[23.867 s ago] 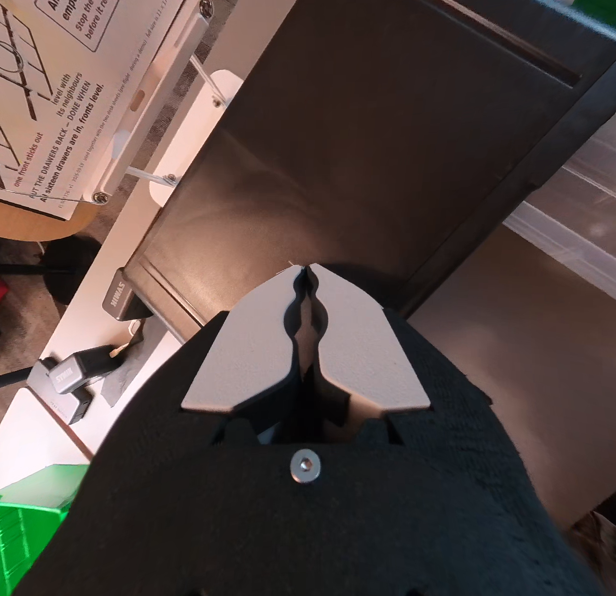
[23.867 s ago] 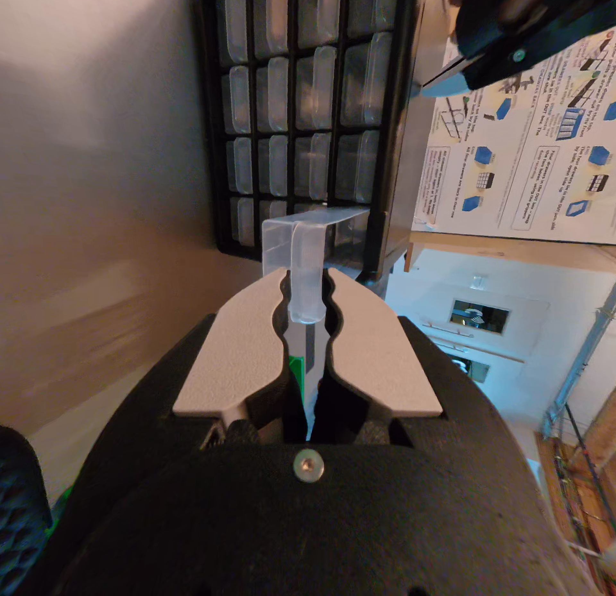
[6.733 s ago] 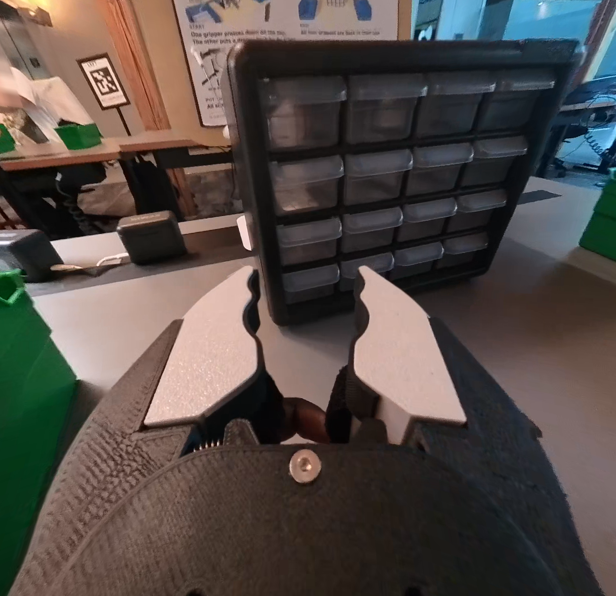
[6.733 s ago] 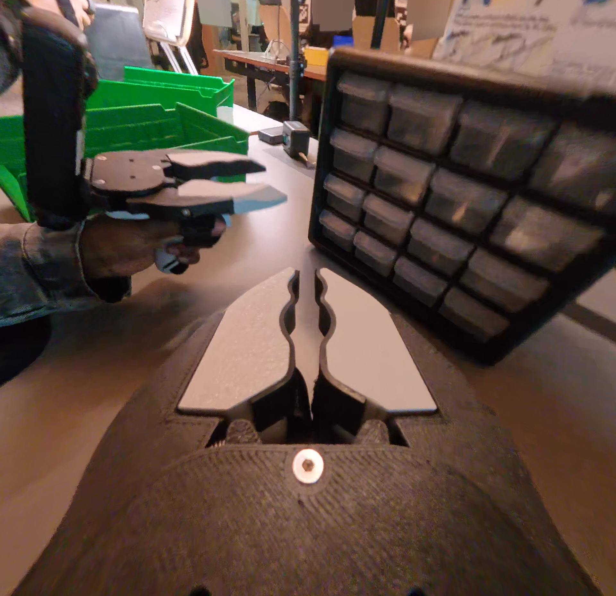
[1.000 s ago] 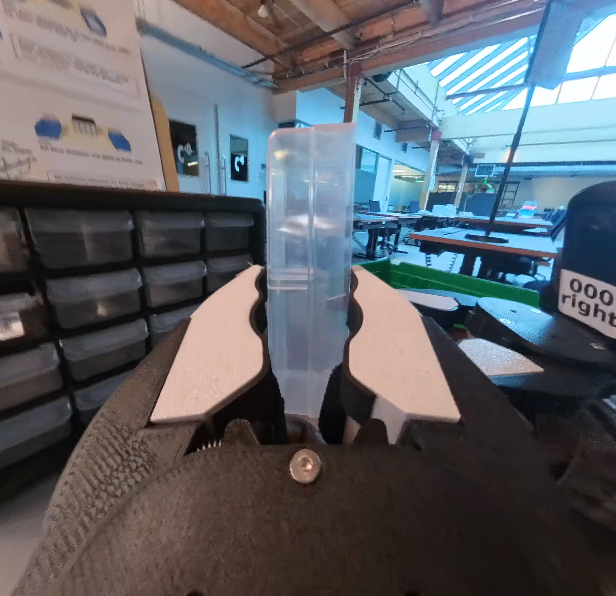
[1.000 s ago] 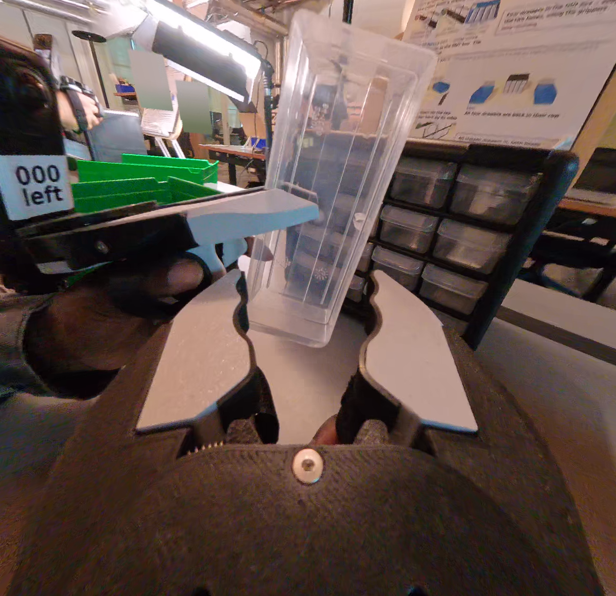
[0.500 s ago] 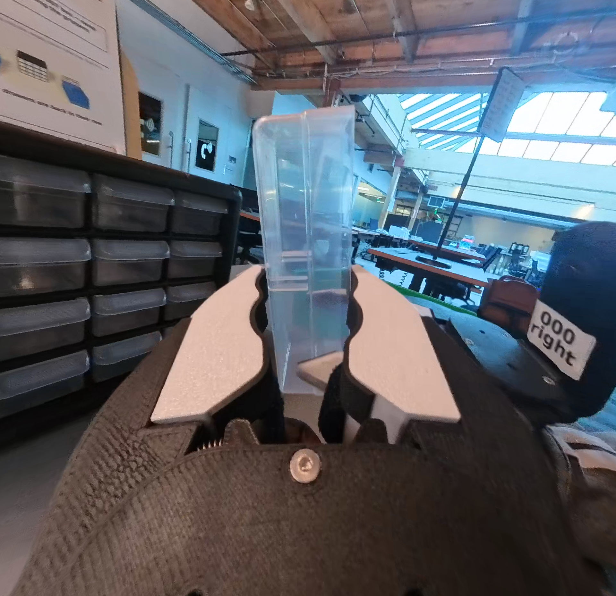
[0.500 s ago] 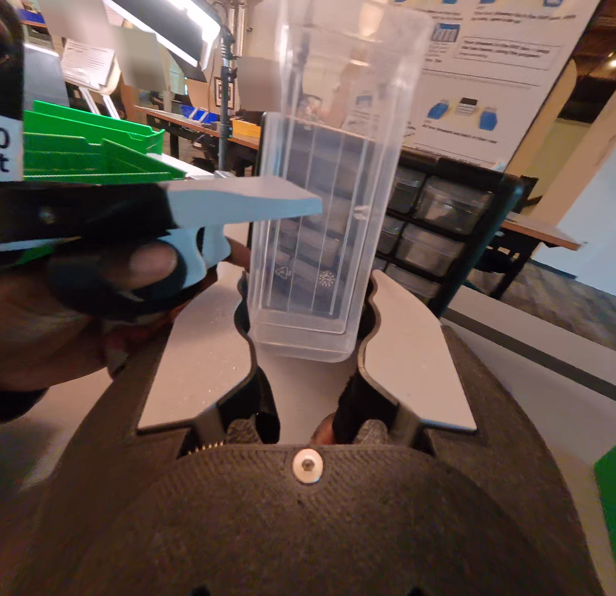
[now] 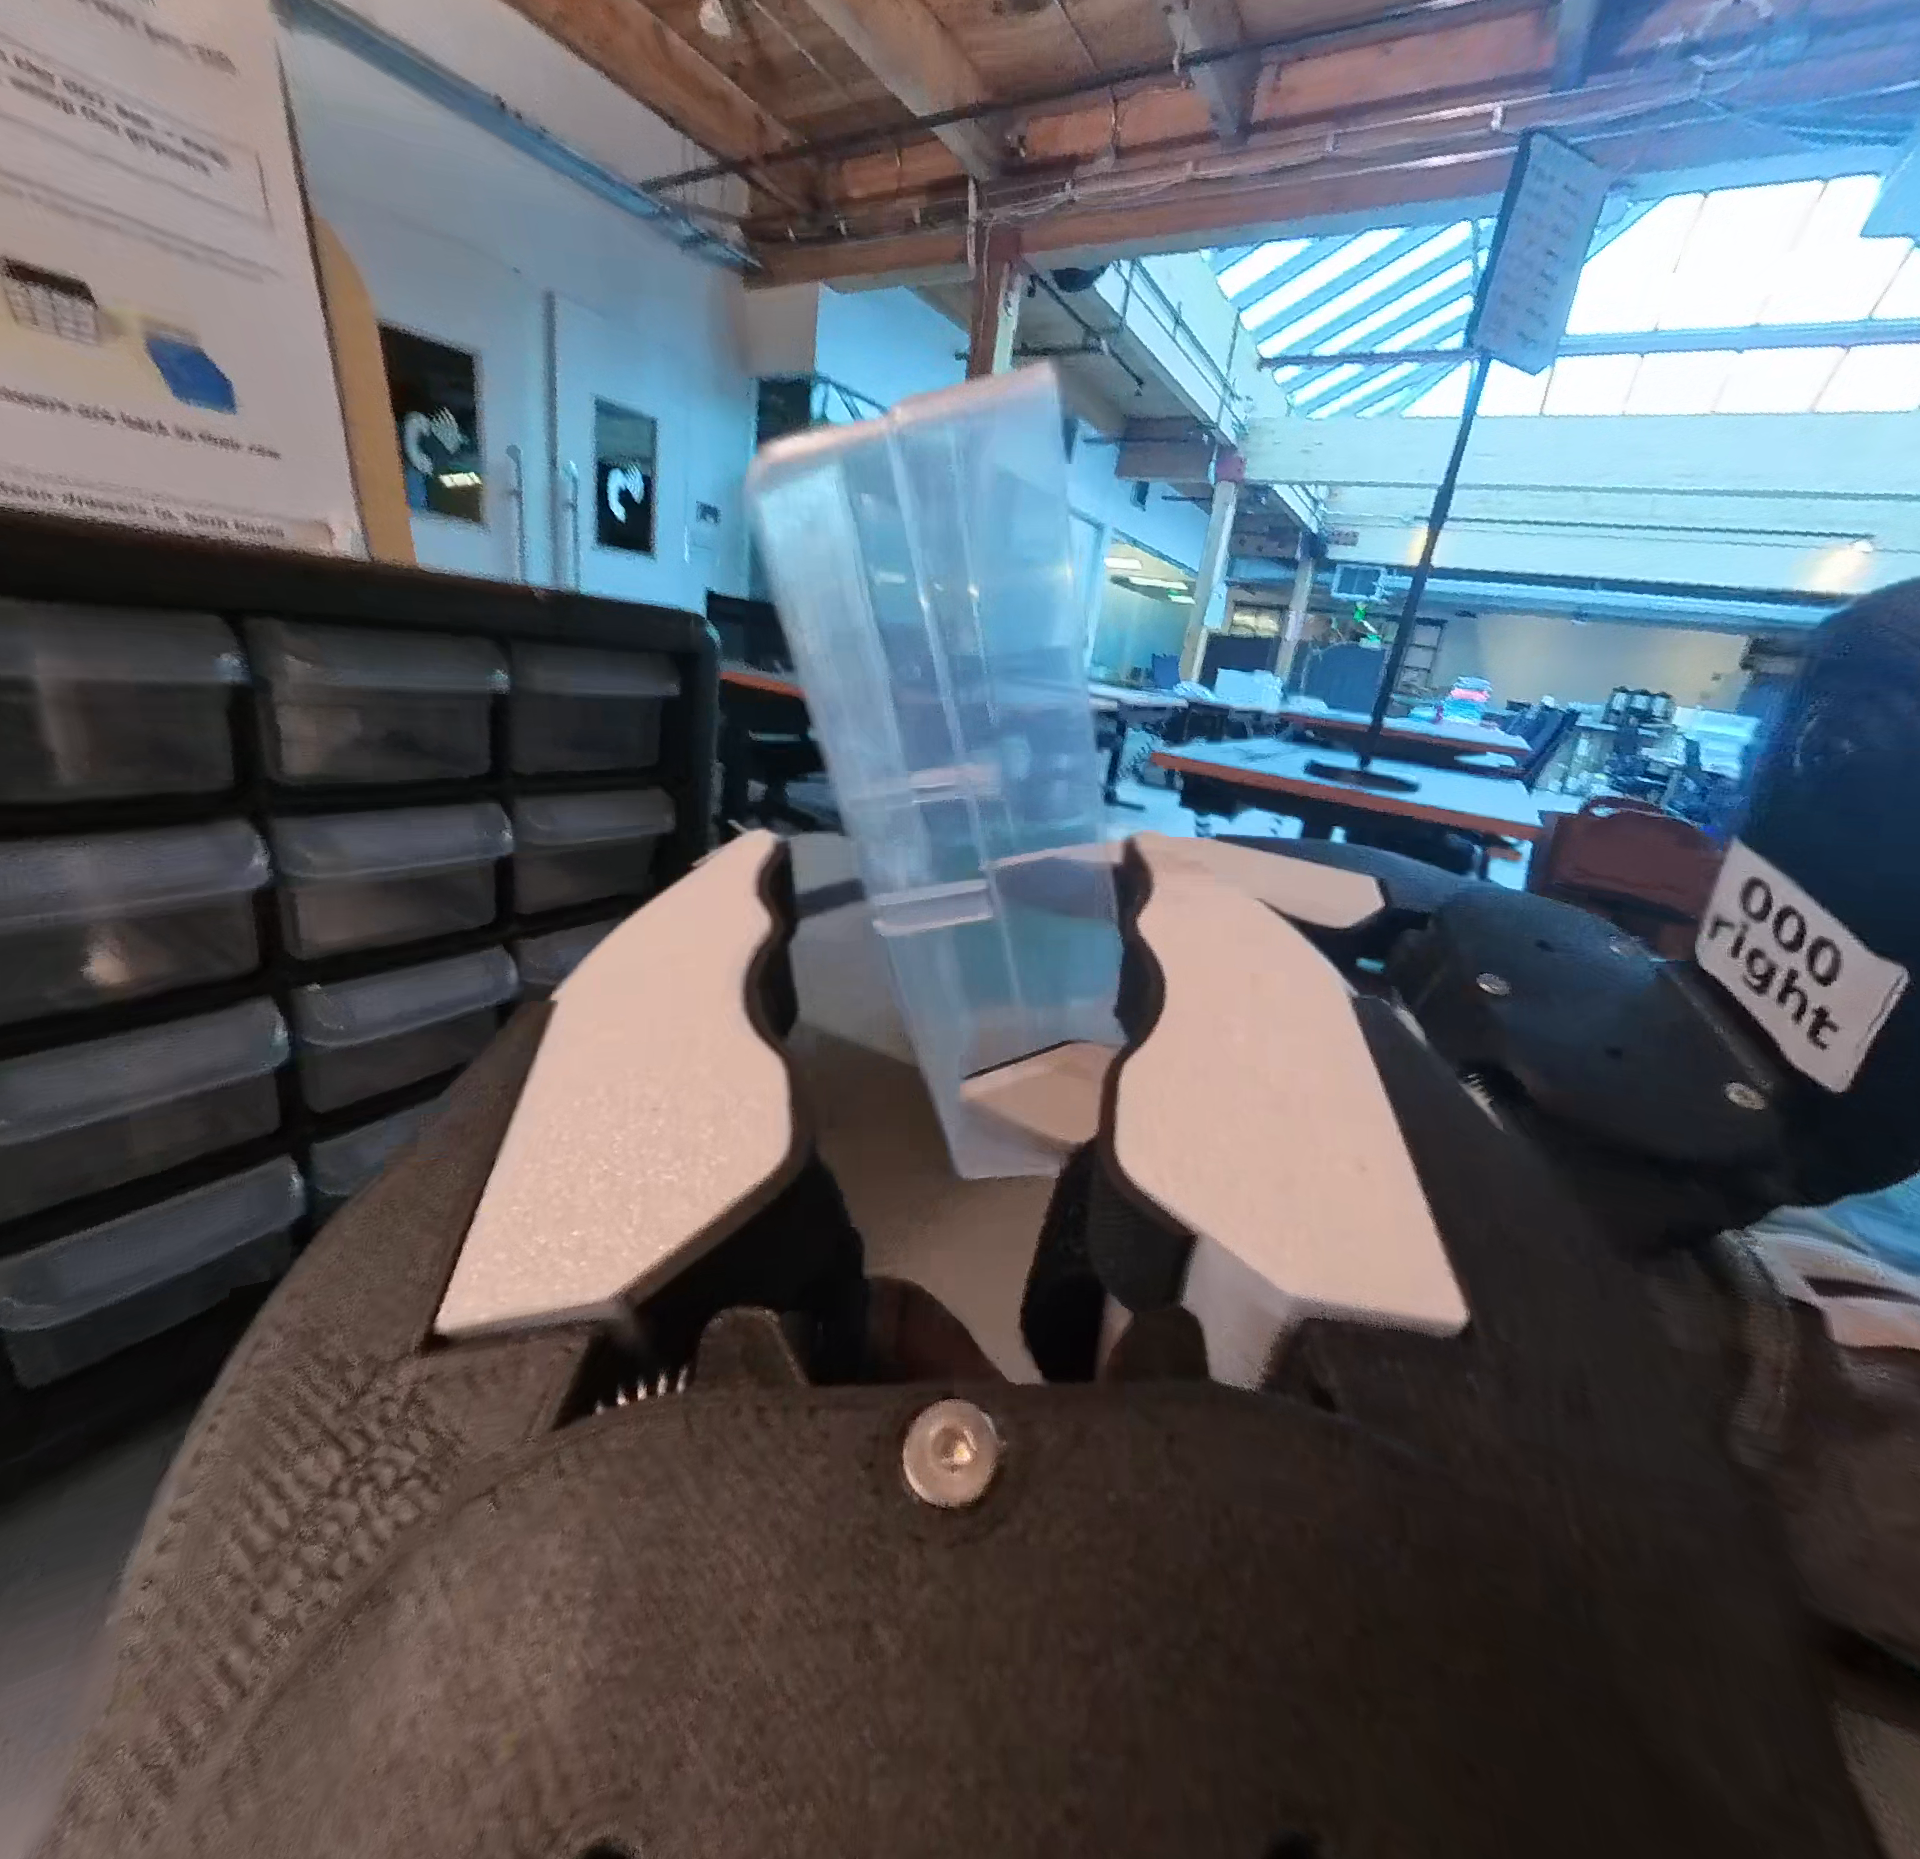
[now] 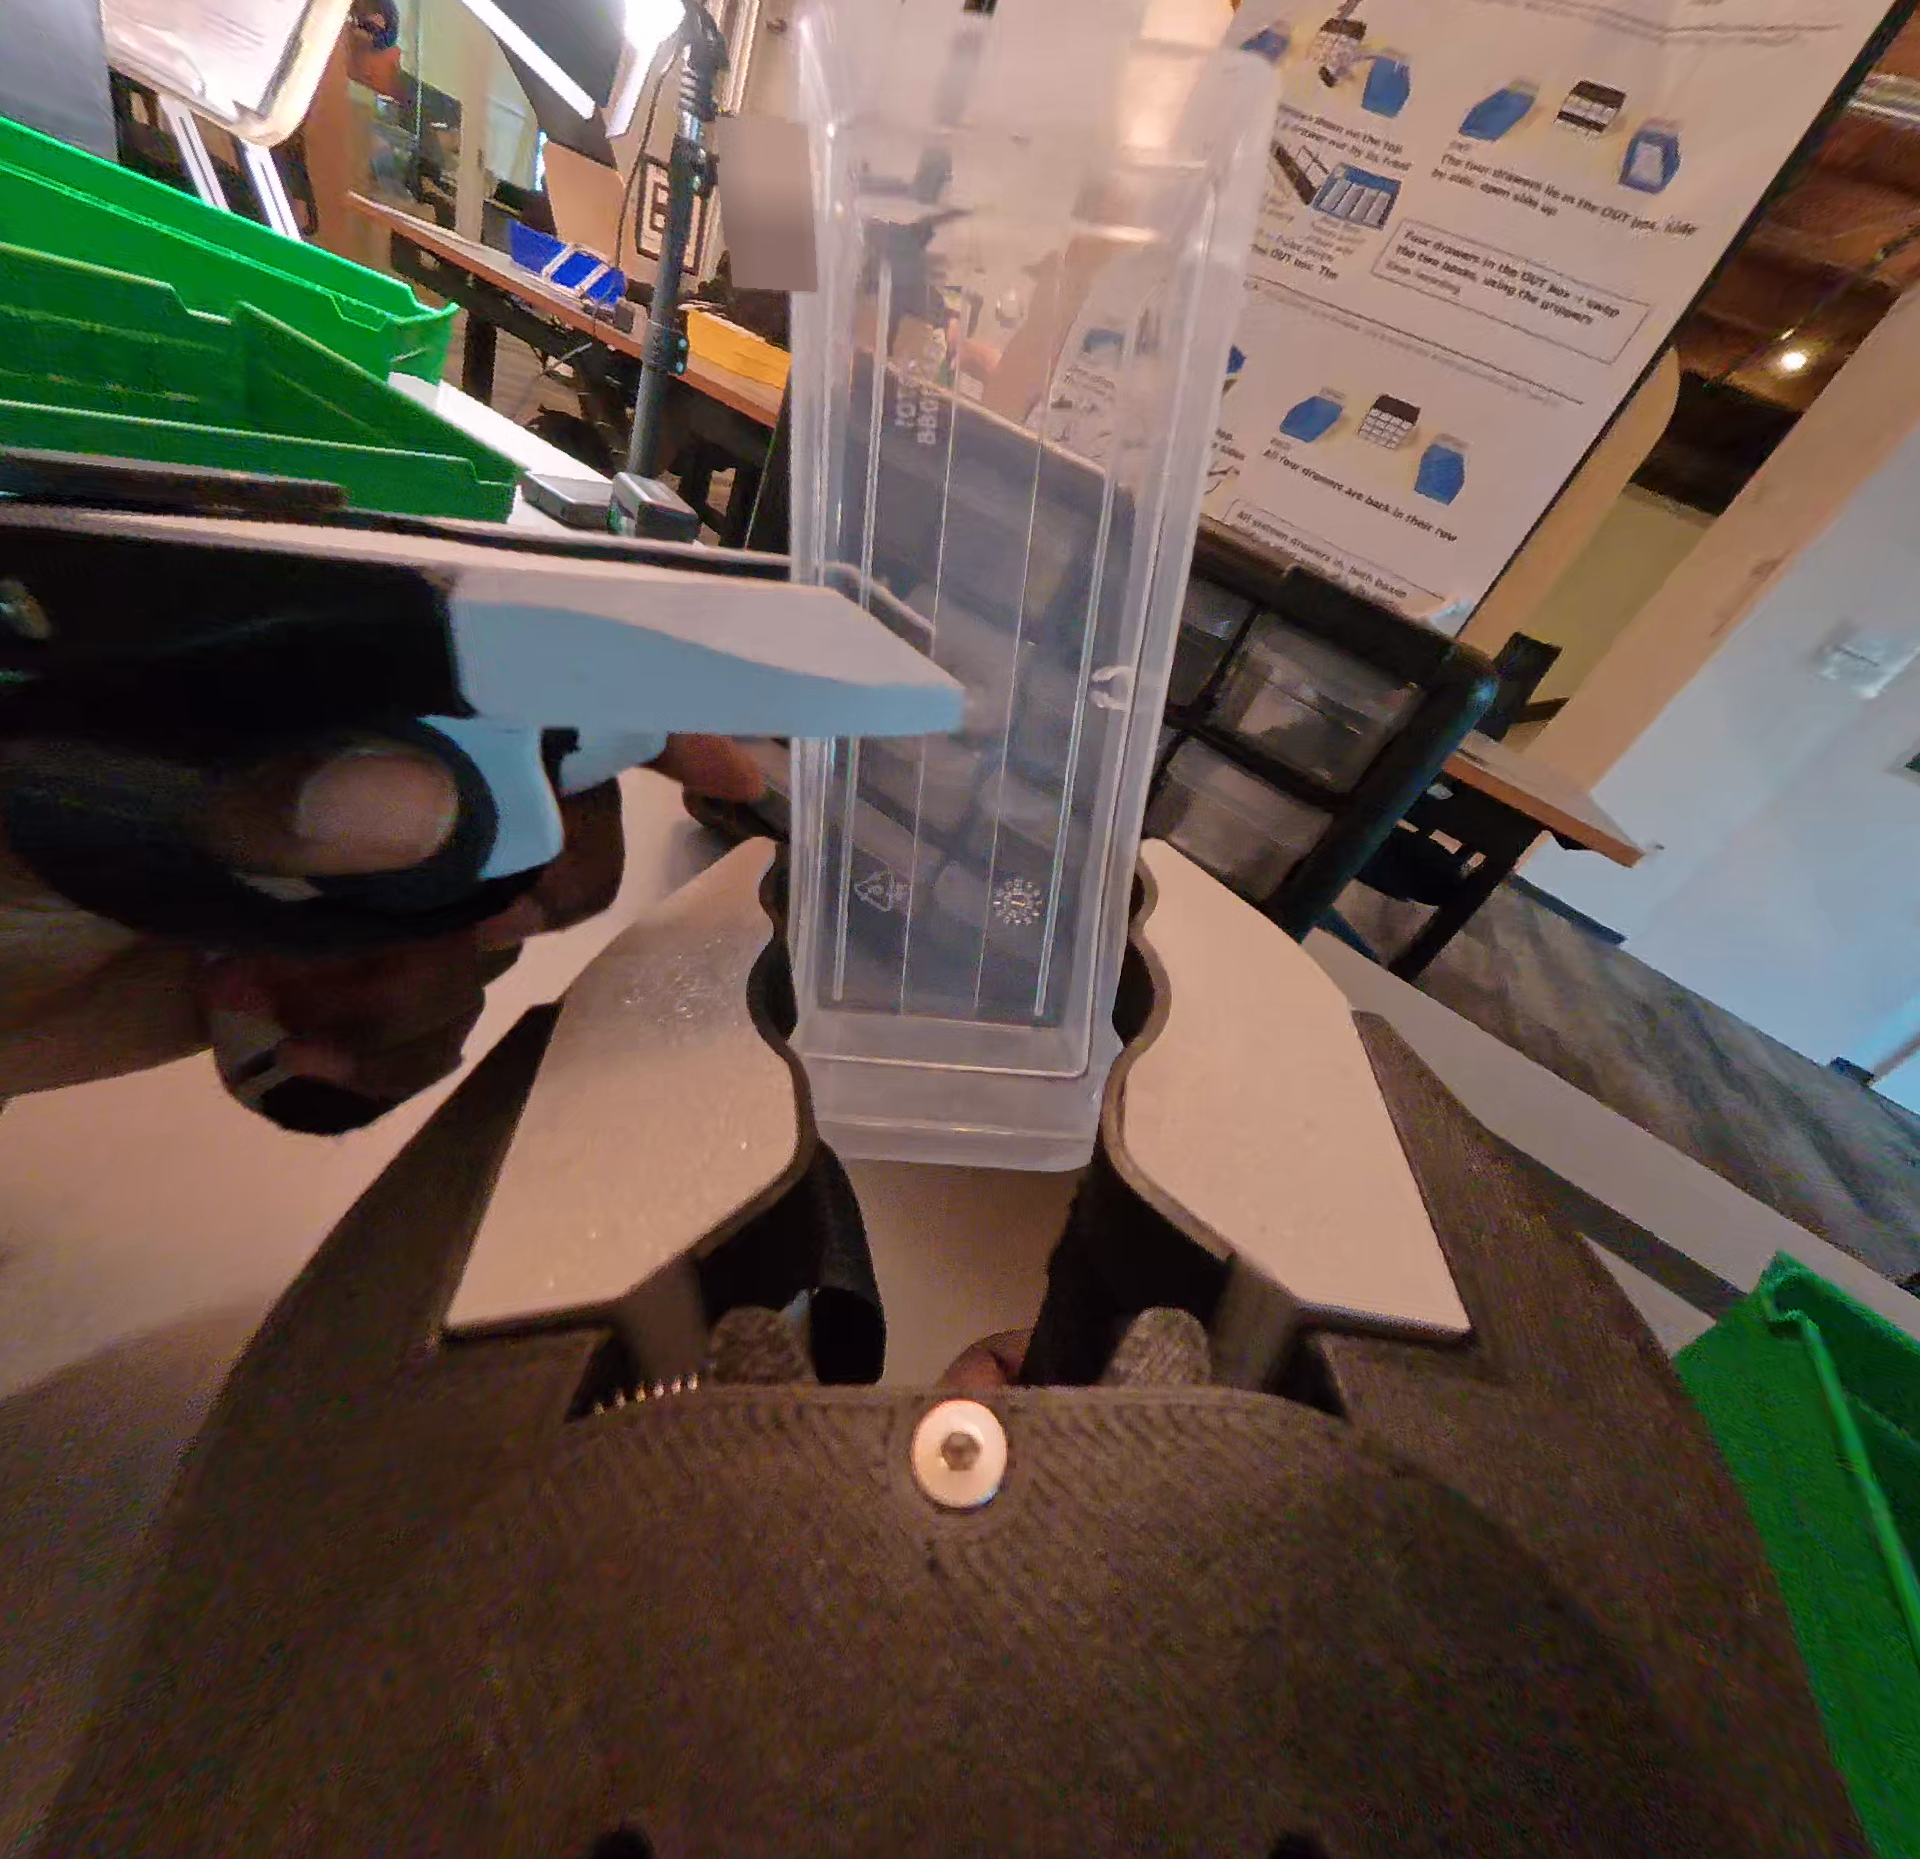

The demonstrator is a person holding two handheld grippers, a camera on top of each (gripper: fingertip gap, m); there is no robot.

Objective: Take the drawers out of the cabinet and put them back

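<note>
A clear plastic drawer (image 10: 987, 562) stands on end, upright, between the fingers of my right gripper (image 10: 958, 859), which is shut on its lower sides. In the left wrist view the drawer (image 9: 935, 666) tilts left in the gap of my left gripper (image 9: 954, 853), whose jaws stand open, the left finger clear of it. The left gripper's fingers (image 10: 727, 656) reach in from the left at the drawer's mid height. The black cabinet (image 9: 364, 718) with clear drawers stands behind, and also shows in the right wrist view (image 10: 1330, 687).
Green bins (image 10: 208, 355) stand at the left and another green bin (image 10: 1818, 1497) at the near right. An instruction poster (image 10: 1455, 251) stands behind the cabinet. The grey table (image 10: 156, 1238) lies below both grippers.
My left gripper has opened and let go of the drawer, which now tilts in its gap. My right gripper has closed on the drawer's lower end.
</note>
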